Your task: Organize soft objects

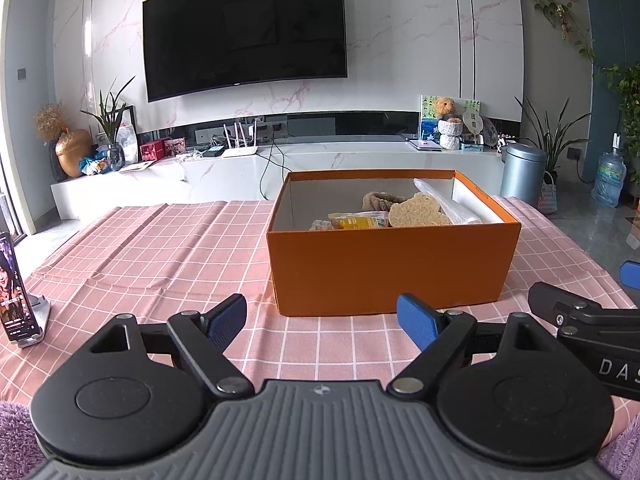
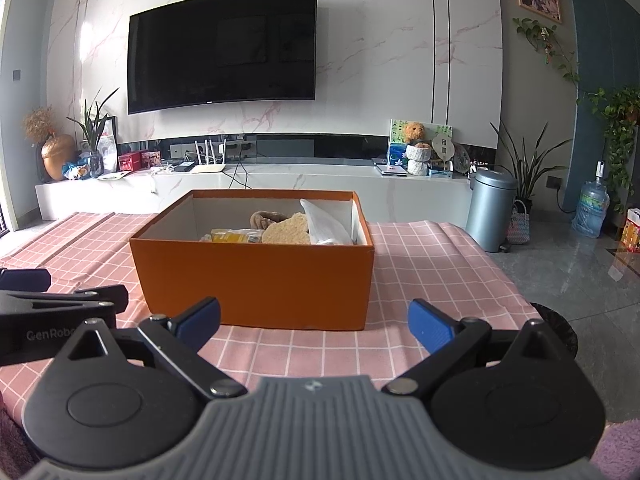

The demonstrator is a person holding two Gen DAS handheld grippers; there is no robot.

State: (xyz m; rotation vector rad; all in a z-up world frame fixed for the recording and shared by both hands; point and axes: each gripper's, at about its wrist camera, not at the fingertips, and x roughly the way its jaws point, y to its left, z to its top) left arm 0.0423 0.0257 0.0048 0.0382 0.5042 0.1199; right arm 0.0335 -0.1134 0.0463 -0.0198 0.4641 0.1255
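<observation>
On the desk (image 1: pixel 168 248), which is covered by a pink cloth with a white grid, stands an open orange cardboard box (image 1: pixel 392 268) with white inner walls. Inside the box lie the soft things: a tan bear-shaped sponge-like pad (image 1: pixel 418 210), a brown knitted ring (image 1: pixel 380 199) behind it, a yellow packet (image 1: pixel 354 222) to its left, and a clear plastic bag (image 1: pixel 444 200) leaning against the box's right wall. The left tongs (image 1: pixel 320 322) hover low over the cloth just in front of the box, their blue-padded fingers (image 1: pixel 228 320) spread wide with nothing between them. The right tongs (image 2: pixel 314 322) sit likewise before the box, near its front wall, blue pads (image 2: pixel 430 326) wide apart and empty. Each pair shows at the edge of the other's view, so they are side by side. At the left edge of the desk a smartphone (image 1: pixel 12 292) stands upright on a silver stand, its screen lit. Beyond the desk a large black television (image 1: pixel 244 32) hangs on the marble wall above a long white cabinet (image 1: pixel 224 176). A grey metal bin (image 1: pixel 522 174) stands on the floor to the right.
</observation>
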